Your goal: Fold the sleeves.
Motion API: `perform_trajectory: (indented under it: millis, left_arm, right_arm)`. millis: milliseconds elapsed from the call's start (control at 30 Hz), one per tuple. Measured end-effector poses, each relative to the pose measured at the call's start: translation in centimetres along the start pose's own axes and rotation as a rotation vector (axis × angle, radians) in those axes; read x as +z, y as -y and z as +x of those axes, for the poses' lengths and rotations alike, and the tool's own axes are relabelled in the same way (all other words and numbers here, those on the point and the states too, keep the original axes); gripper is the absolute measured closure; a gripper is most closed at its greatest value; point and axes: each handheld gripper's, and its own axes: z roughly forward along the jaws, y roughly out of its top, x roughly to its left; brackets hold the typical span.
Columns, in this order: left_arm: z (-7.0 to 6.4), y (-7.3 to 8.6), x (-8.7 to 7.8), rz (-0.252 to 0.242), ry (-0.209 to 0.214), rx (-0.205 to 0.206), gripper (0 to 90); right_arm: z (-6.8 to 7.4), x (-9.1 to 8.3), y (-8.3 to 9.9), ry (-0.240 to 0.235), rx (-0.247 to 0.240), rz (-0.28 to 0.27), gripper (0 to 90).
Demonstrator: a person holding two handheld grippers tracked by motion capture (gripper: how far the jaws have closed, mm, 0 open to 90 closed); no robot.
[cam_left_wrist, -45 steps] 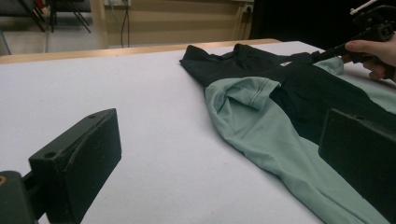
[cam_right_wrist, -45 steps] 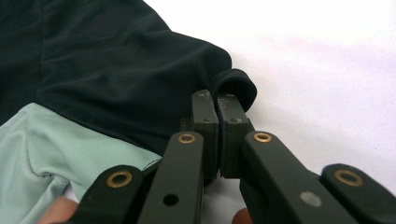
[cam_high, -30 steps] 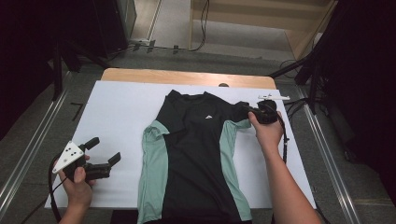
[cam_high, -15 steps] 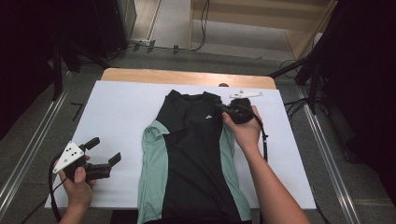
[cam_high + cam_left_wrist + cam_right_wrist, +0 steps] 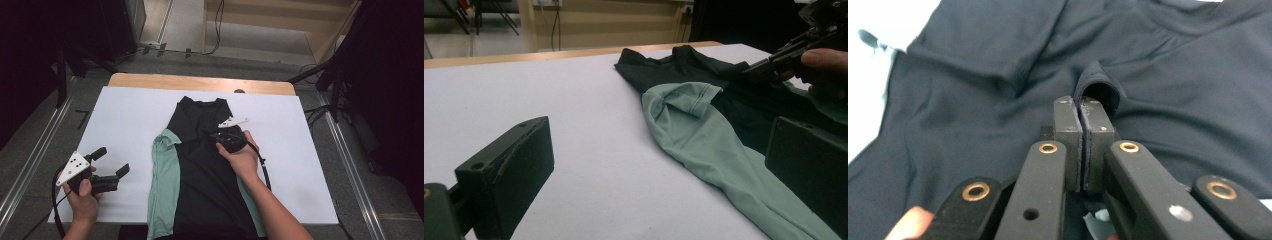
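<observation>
A black shirt (image 5: 200, 170) with mint-green side panels lies flat on the white table (image 5: 125, 115), collar at the far end. My right gripper (image 5: 212, 134) is over the shirt's chest, shut on a fold of black fabric; in the right gripper view its jaws (image 5: 1082, 107) pinch that raised fold of the shirt (image 5: 973, 60). My left gripper (image 5: 114, 160) hovers open to the left of the shirt, nothing between its jaws. The left gripper view looks past its own open jaws (image 5: 659, 165) at the green sleeve (image 5: 689, 107) and, farther off, the right gripper (image 5: 764, 67).
A wooden table edge (image 5: 200, 82) runs along the far side. Metal rails (image 5: 345, 160) flank the table on both sides. Cables (image 5: 320, 112) lie on the floor at the right. Bare white tabletop surrounds the shirt on its left and right.
My right gripper has moved left from the shirt's right sleeve area to over the chest, drawing black fabric with it. The left gripper has stayed in place, open.
</observation>
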Motion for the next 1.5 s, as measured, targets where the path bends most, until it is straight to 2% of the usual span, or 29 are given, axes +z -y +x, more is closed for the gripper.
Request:
perform_trajectory:
  millis: [33,67,100,133,167,267,300,333,367,433,467,500,533,567,600,633,667,700,767,833,867,900,1000,1267,1400,1433,1500]
  left_arm:
    - [0.0,0.0,0.0,0.004,-0.001,0.004,0.0]
    - [0.0,0.0,0.0,0.003,-0.001,0.003,0.0]
    - [0.0,0.0,0.0,0.005,-0.001,0.004,0.0]
    - [-0.1,0.0,0.0,0.004,-0.001,0.004,0.0]
    - [-0.1,0.0,0.0,0.005,-0.001,0.006,0.0]
    - [-0.1,0.0,0.1,0.005,-0.001,0.005,0.0]
    - [-0.1,0.0,0.1,0.005,0.0,0.006,0.0]
    - [-0.1,0.0,0.1,0.005,0.0,0.006,0.0]
    - [-0.2,0.0,0.1,0.005,-0.001,0.007,0.0]
    - [-0.2,0.0,0.1,0.004,-0.001,0.007,0.0]
    - [-0.2,0.0,0.1,0.004,-0.001,0.006,0.0]
    - [-0.2,0.0,0.1,0.003,-0.001,0.006,0.0]
    - [-0.2,0.0,0.1,0.003,-0.001,0.006,0.0]
    - [-0.2,0.0,0.1,0.003,-0.001,0.007,0.0]
    - [-0.2,0.0,0.1,0.004,-0.001,0.006,0.0]
    - [-0.2,0.0,0.1,0.004,-0.003,0.006,0.0]
    - [-0.2,0.0,0.1,0.004,-0.003,0.006,0.0]
    - [-0.2,0.0,0.1,0.004,-0.002,0.006,0.0]
    - [-0.2,0.0,0.1,0.005,-0.002,0.007,0.0]
    - [-0.1,0.0,0.1,0.005,-0.002,0.005,0.0]
    - [-0.1,0.0,0.1,0.005,-0.002,0.005,0.0]
    - [-0.1,0.0,0.1,0.004,-0.002,0.004,0.0]
    - [-0.2,0.0,0.2,0.007,0.0,0.008,0.0]
    - [-0.3,0.0,0.3,0.012,0.0,0.012,0.0]
    - [-0.4,0.0,0.4,0.012,0.001,0.018,0.0]
    - [-0.6,-0.1,0.5,0.016,-0.011,0.037,0.0]
    - [-0.9,-0.3,0.6,0.012,-0.003,0.041,0.0]
  right_arm:
    - [-0.1,0.0,0.1,-0.021,0.004,0.0,84.5]
    - [-0.5,-0.2,0.2,-0.076,0.015,-0.005,76.4]
    - [-0.5,-0.4,0.2,-0.104,0.017,-0.011,73.1]
    - [-0.5,-0.4,0.2,-0.104,0.017,-0.011,73.1]
    - [-0.2,-1.2,0.1,-0.147,-0.003,-0.02,67.2]
    - [0.1,-1.9,0.1,-0.159,-0.026,-0.032,61.5]
    - [0.2,-3.0,-0.1,-0.177,-0.033,-0.066,58.8]
    - [0.2,-3.0,-0.1,-0.177,-0.033,-0.066,58.8]
    - [-0.1,-4.0,-0.3,-0.159,-0.027,-0.111,58.5]
    - [-0.4,-4.3,-0.4,-0.143,-0.017,-0.125,58.6]
    - [-0.8,-4.7,-0.4,-0.121,-0.012,-0.144,58.9]
    - [-1.9,-5.4,-0.4,-0.072,0.01,-0.17,65.3]
    - [-1.9,-5.4,-0.4,-0.072,0.01,-0.17,65.3]
    - [-3.0,-5.7,-0.1,-0.036,0.045,-0.177,71.4]
    - [-3.0,-5.7,-0.1,-0.036,0.045,-0.177,71.4]
    - [-3.8,-5.5,0.3,0.0,0.073,-0.158,77.1]
    - [-3.8,-5.5,0.3,0.0,0.073,-0.158,77.1]
    - [-4.5,-5.2,0.9,0.031,0.09,-0.128,78.6]
    - [-4.6,-5.0,1.2,0.036,0.104,-0.124,78.6]
    - [-4.7,-4.7,2.5,0.029,0.142,-0.101,78.8]
    - [-4.7,-4.7,2.5,0.029,0.142,-0.101,78.8]
    - [-4.2,-4.4,3.3,0.022,0.126,-0.072,81.1]
    - [-3.8,-4.0,4.3,0.017,0.124,-0.04,84.3]
    - [-3.7,-3.7,5.9,0.017,0.141,-0.027,88.1]
    - [-3.6,-3.4,6.0,0.025,0.13,-0.023,88.1]
    - [-3.6,-3.4,5.9,0.024,0.126,-0.024,88.1]
    - [-3.8,-3.8,5.9,0.015,0.136,-0.037,85.5]
